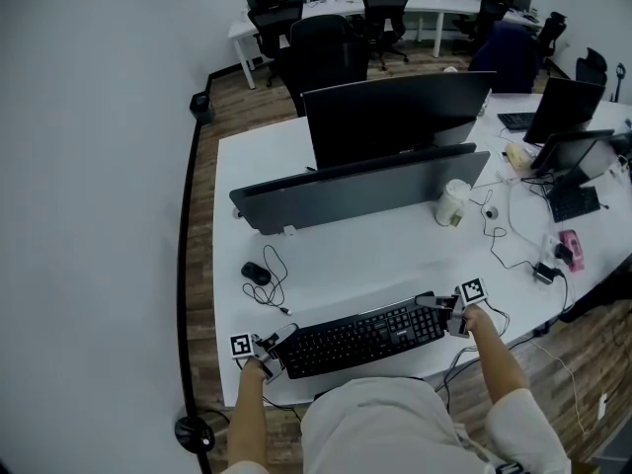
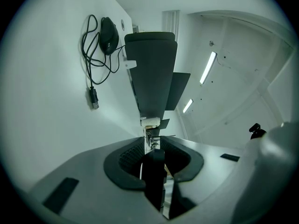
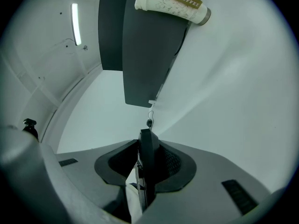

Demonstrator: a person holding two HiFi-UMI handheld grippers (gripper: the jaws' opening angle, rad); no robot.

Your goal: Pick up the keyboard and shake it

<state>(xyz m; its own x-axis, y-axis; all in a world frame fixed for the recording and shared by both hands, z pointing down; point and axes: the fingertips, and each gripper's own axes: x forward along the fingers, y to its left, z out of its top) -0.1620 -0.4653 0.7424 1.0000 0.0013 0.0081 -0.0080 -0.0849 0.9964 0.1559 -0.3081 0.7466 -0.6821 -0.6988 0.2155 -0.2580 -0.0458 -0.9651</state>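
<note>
A black keyboard (image 1: pixel 365 336) lies lengthwise near the front edge of the white desk (image 1: pixel 375 255). I cannot tell whether it is lifted off the surface. My left gripper (image 1: pixel 272 354) is at its left end. In the left gripper view the keyboard's dark edge (image 2: pixel 153 181) stands between the jaws of the left gripper (image 2: pixel 153 146), and the pads press on it. My right gripper (image 1: pixel 449 314) holds the right end. In the right gripper view the keyboard's thin edge (image 3: pixel 147 167) is clamped by the right gripper (image 3: pixel 147 146).
A black mouse (image 1: pixel 256 274) with a coiled cable lies behind the keyboard's left end. A paper coffee cup (image 1: pixel 452 203) stands by the grey divider panel (image 1: pixel 355 191), with a monitor (image 1: pixel 395 117) behind it. Cables and small devices (image 1: pixel 553 255) lie to the right.
</note>
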